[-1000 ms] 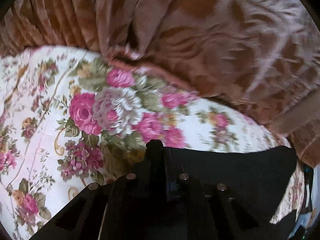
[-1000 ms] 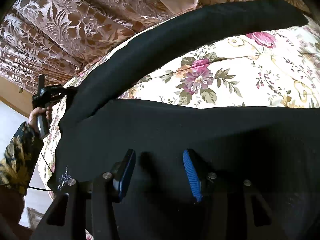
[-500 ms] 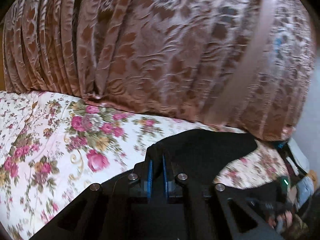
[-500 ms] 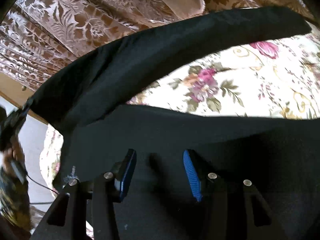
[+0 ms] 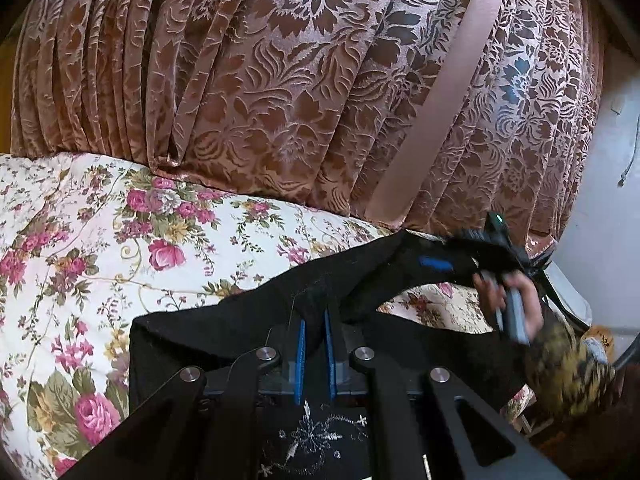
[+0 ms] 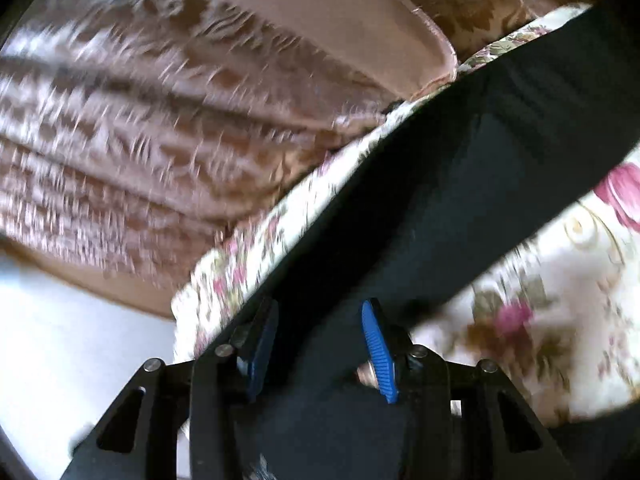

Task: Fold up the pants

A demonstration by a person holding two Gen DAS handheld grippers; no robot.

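Note:
The black pants [image 5: 224, 332] lie on a floral bedspread [image 5: 120, 248], partly lifted. My left gripper [image 5: 314, 320] is shut on a fold of the black fabric, held above the bed; white embroidery on the pants shows below it. In the left wrist view my right gripper [image 5: 436, 264] is at the right, beside a raised stretch of the pants, with the hand holding it behind. In the blurred right wrist view the right gripper [image 6: 320, 320] has its blue pads wide apart, with a band of the pants [image 6: 460, 184] running between and past them.
A brown patterned curtain [image 5: 300, 92] hangs along the far side of the bed. A pale wall [image 5: 612, 184] stands at the right. The bed edge [image 6: 192, 300] and a white wall show in the right wrist view.
My left gripper has risen with the pants fabric still in it. My right gripper has swung fast to the left, so its view is blurred; its pads stay apart.

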